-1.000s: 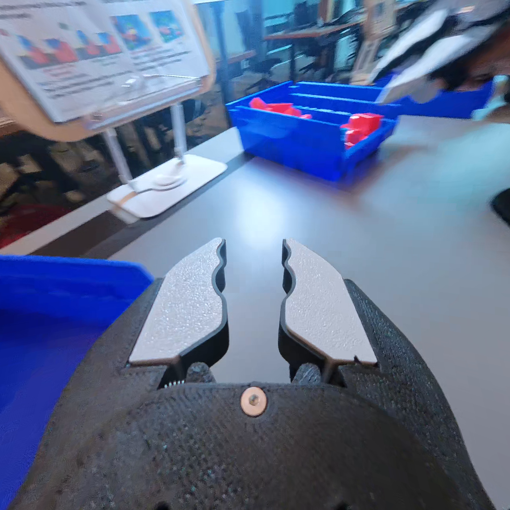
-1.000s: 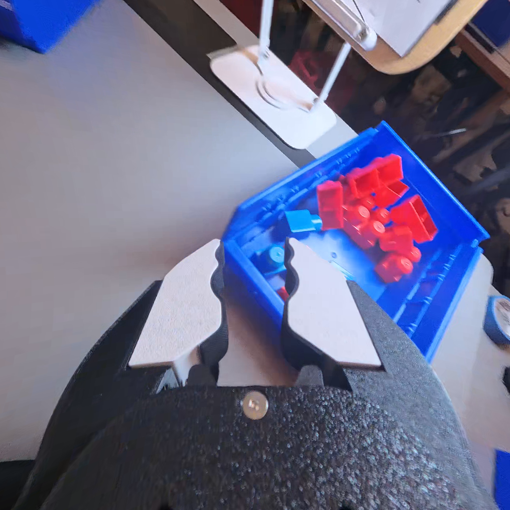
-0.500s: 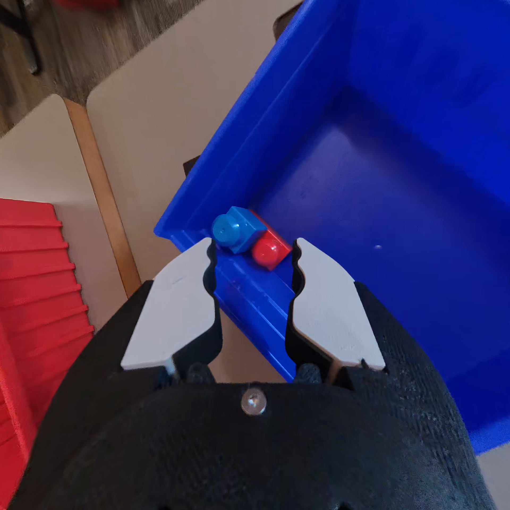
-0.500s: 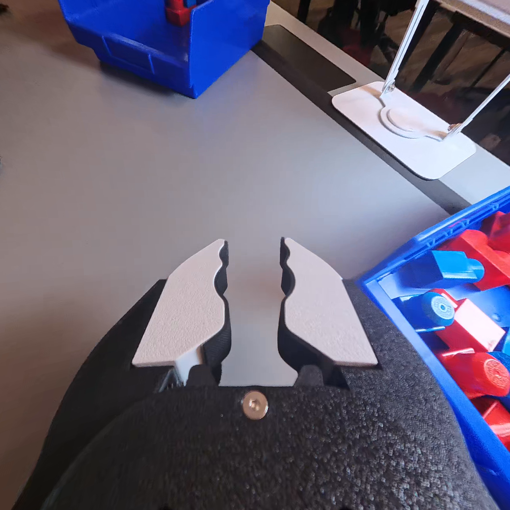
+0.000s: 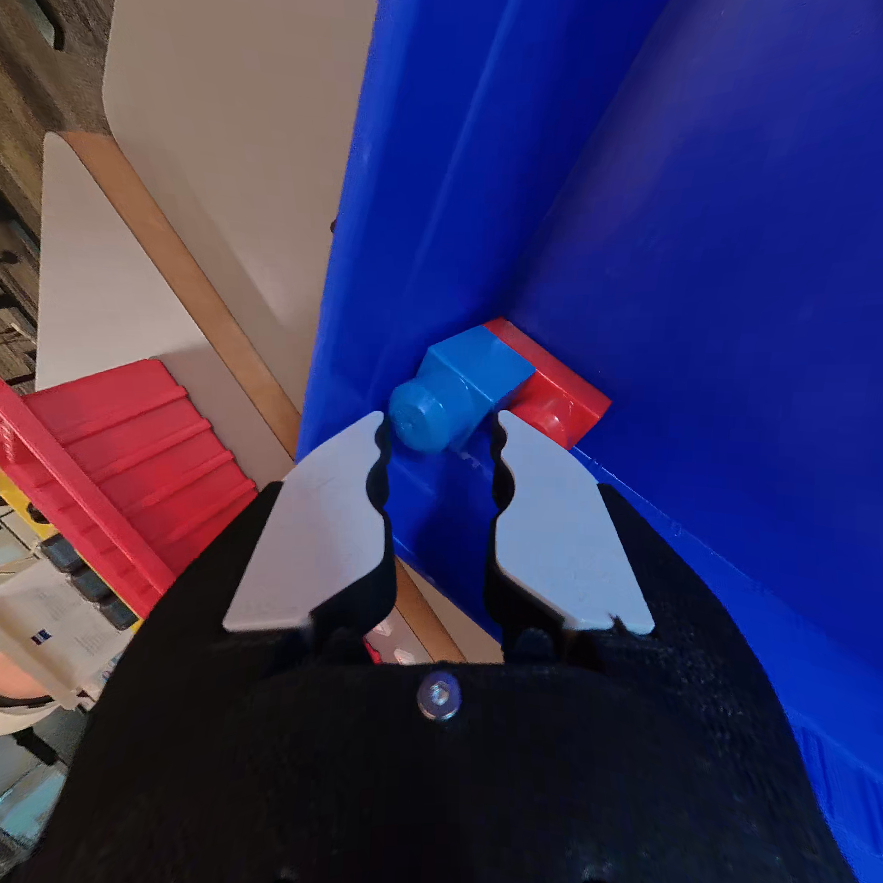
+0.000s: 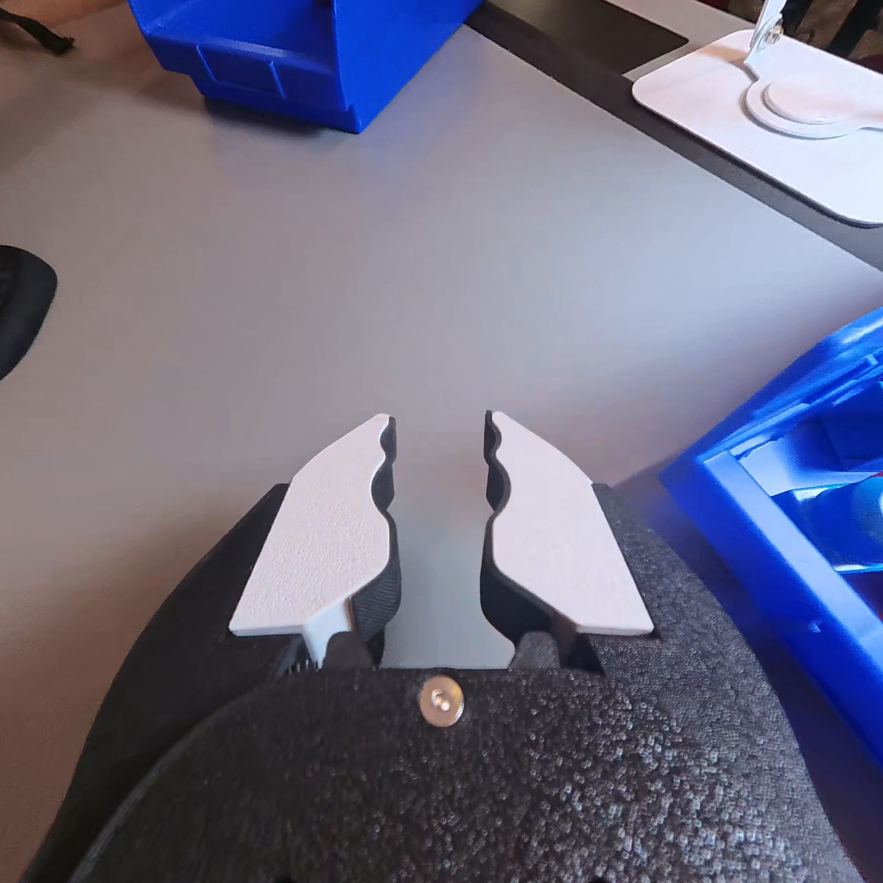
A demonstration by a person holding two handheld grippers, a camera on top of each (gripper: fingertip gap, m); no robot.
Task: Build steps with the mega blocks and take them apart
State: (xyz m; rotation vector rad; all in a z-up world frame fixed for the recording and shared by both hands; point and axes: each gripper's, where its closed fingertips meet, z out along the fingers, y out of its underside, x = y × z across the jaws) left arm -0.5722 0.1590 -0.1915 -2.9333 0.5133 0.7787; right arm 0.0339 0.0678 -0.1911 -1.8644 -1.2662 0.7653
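In the left wrist view a blue mega block joined to a red mega block lies in the corner of a blue bin. My left gripper is open, its fingertips just short of the blue block's stud, over the bin's near wall. In the right wrist view my right gripper is open and empty above the bare grey table. A second blue bin at the right edge holds blue and red blocks, mostly cut off.
In the left wrist view a red ribbed bin sits at the left beyond the table edge. In the right wrist view another blue bin stands at the far left, a white stand base at the far right, a dark object at the left edge. One gripper's finger ends stand about 60 centimetres off the other's.
My left gripper swung from the table down into the blue bin and closed in on the blue and red blocks. My right gripper left the block-filled bin and now hovers lower over the table.
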